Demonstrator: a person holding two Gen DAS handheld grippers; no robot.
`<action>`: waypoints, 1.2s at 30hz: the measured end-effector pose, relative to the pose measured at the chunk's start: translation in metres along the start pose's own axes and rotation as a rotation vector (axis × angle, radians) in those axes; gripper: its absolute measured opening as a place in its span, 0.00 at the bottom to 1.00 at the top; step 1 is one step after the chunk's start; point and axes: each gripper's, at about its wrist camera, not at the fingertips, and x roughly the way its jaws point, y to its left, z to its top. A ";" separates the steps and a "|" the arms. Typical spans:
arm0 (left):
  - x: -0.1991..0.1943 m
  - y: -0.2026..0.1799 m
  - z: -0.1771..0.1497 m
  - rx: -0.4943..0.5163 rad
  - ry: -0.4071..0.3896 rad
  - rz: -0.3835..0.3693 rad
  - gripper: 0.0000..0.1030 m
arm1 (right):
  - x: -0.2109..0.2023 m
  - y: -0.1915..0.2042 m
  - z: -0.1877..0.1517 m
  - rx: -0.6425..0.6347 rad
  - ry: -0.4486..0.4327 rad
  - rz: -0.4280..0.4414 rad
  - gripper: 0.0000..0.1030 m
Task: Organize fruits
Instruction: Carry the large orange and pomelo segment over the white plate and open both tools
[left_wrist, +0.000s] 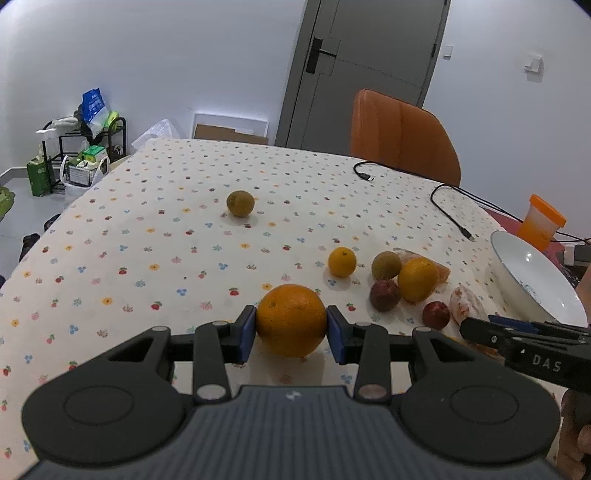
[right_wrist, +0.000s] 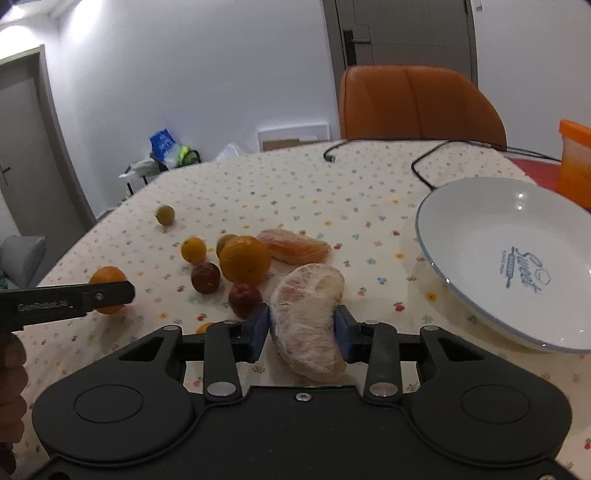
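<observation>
Fruit lies on a flowered tablecloth (left_wrist: 147, 229): the left gripper (left_wrist: 291, 329) clamps an orange (left_wrist: 291, 319), the right gripper (right_wrist: 303, 329) a wrapped pomelo wedge (right_wrist: 308, 321) beside the loose pile. Only the right view shows the white bowl (right_wrist: 480, 236) whole, its printed base bare, at far right

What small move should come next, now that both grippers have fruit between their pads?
Probably carry the right gripper, shut on the peeled pomelo segment, rightward over the white bowl and release. The bowl lies close on its right with nothing in it. The left gripper holds the orange and can follow.
</observation>
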 end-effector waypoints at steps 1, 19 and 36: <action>-0.001 -0.002 0.000 0.004 -0.004 -0.002 0.38 | -0.004 0.001 0.000 -0.009 -0.012 -0.008 0.35; -0.014 -0.063 0.009 0.097 -0.054 -0.086 0.38 | -0.062 -0.035 0.004 0.045 -0.142 -0.028 0.35; 0.000 -0.130 0.015 0.193 -0.058 -0.139 0.38 | -0.079 -0.092 -0.002 0.111 -0.199 -0.094 0.35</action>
